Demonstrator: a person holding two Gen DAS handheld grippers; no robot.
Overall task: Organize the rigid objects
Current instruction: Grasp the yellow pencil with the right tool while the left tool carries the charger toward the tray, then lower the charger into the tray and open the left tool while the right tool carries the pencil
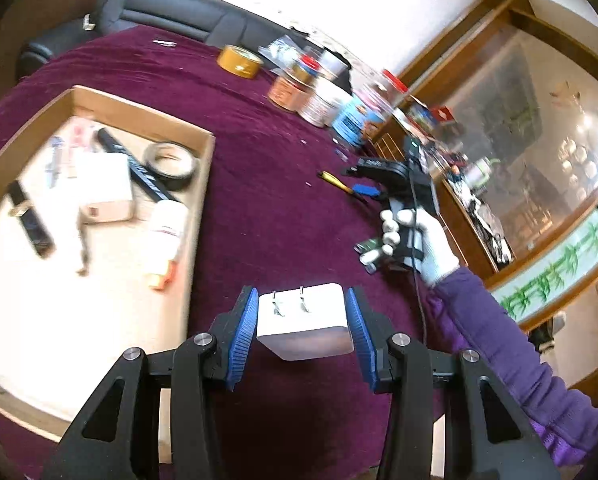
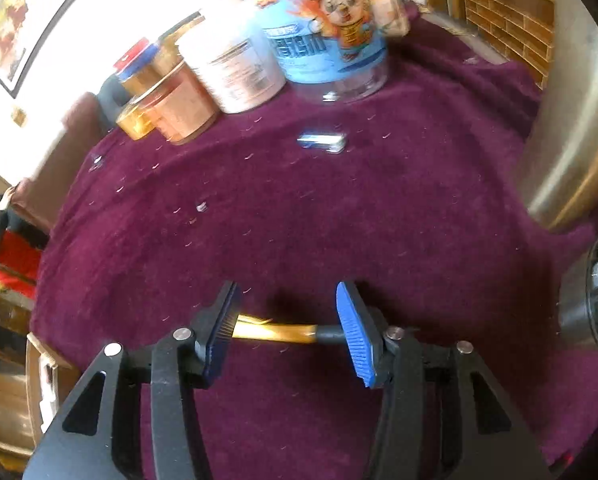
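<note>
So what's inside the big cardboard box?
The cardboard box holds a black tape roll, a white box, a white bottle and dark sticks. Anything under them is hidden.

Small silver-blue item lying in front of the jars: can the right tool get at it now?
Probably not yet. The path over the cloth to the small item looks clear, but the right tool already has a yellow-and-black tool between its pads.

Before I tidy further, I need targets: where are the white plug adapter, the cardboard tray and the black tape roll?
white plug adapter [image 1: 305, 322], left wrist view, its top face.
cardboard tray [image 1: 203, 184], left wrist view, its right wall.
black tape roll [image 1: 179, 172], left wrist view, its outer band.
</note>
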